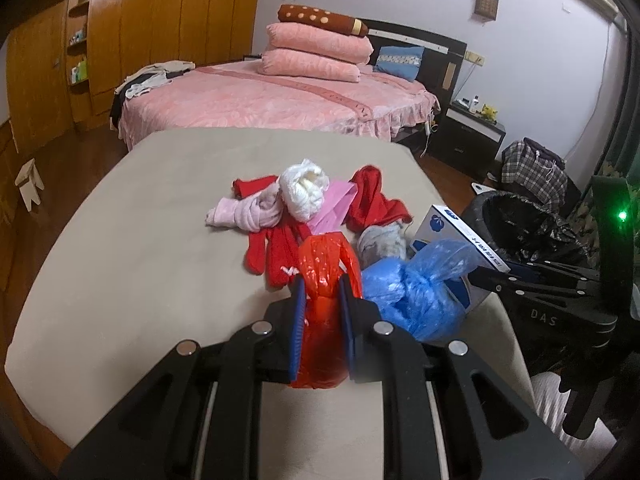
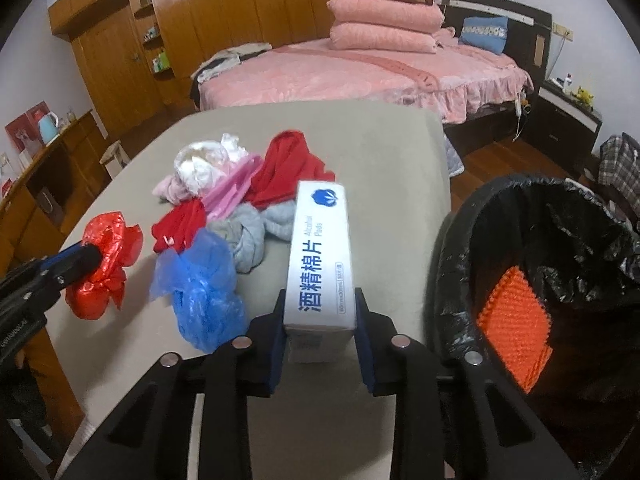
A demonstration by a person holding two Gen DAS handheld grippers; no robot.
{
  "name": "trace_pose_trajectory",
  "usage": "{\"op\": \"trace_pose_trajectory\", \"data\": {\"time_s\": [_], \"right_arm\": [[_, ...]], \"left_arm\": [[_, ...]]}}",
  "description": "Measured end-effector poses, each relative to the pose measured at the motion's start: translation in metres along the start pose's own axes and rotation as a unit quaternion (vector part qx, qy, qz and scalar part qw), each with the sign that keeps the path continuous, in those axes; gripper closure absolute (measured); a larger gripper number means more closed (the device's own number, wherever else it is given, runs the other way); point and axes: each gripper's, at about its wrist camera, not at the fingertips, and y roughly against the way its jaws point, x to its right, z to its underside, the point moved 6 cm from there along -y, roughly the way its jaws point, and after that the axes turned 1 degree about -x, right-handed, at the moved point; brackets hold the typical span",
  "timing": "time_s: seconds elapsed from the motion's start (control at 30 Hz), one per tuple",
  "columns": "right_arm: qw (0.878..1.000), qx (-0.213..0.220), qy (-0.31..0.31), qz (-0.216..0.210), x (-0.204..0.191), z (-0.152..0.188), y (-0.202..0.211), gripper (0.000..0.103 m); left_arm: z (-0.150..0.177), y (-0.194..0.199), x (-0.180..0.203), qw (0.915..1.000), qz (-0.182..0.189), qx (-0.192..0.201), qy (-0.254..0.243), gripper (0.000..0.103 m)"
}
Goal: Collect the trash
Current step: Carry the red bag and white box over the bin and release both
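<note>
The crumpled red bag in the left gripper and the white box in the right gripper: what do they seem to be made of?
The crumpled red bag looks like thin glossy plastic film: it wrinkles and glints. The white box with blue print seems matte cardboard, judging by its flat faces and sharp edges.

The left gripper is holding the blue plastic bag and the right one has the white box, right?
Not quite. The left gripper holds the red plastic bag, as the left wrist view shows; the blue plastic bag lies beside it. The right gripper does hold the white box.
</note>
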Motion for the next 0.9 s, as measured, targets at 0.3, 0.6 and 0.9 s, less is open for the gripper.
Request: {"op": "trace_pose_trajectory", "data": {"time_s": [0.3, 0.6, 0.9], "right_arm": [[0.997, 0.072, -0.016, -0.003, 0.02, -0.027, 0.066, 0.073], [0.991, 0.113, -0.057, 0.043, 0.083, -0.031, 0.117, 0.073], [0.98, 0.122, -0.109, 0.109, 0.17, -0.011, 0.147, 0.073]], "left_arm": [[-0.033, 0.038, 0.028, 0.9984, 0.021, 0.05, -0.014, 0.088], [-0.06, 0.043, 0.105, 0.9925, 0.079, 0.074, -0.058, 0.088], [-0.067, 0.007, 0.212, 0.9793, 0.157, 0.062, -0.112, 0.088]]}}
